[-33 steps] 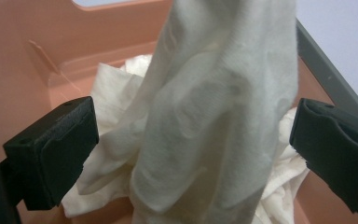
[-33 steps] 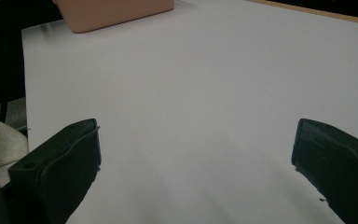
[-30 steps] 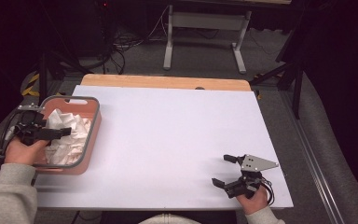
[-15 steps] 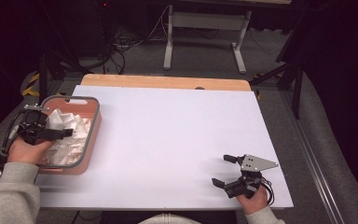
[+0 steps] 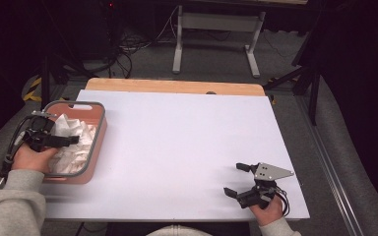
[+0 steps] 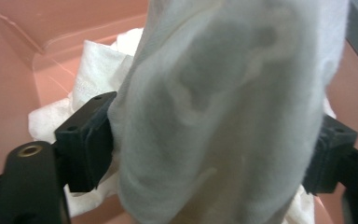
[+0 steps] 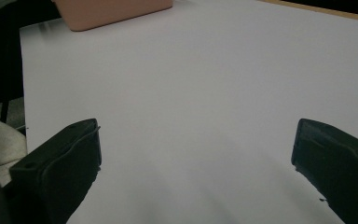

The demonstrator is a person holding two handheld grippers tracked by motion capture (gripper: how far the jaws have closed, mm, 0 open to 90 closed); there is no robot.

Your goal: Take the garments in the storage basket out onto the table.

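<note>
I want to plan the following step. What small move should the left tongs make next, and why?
Probably finish closing, then lift. The left tongs have just been closing around a white cloth that bulges between both pads inside the pink bin. The right tongs rest open on the white table.

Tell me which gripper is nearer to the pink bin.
Left. The left gripper is inside the pink bin, jaws around white cloth; the right gripper rests far across the table.
</note>
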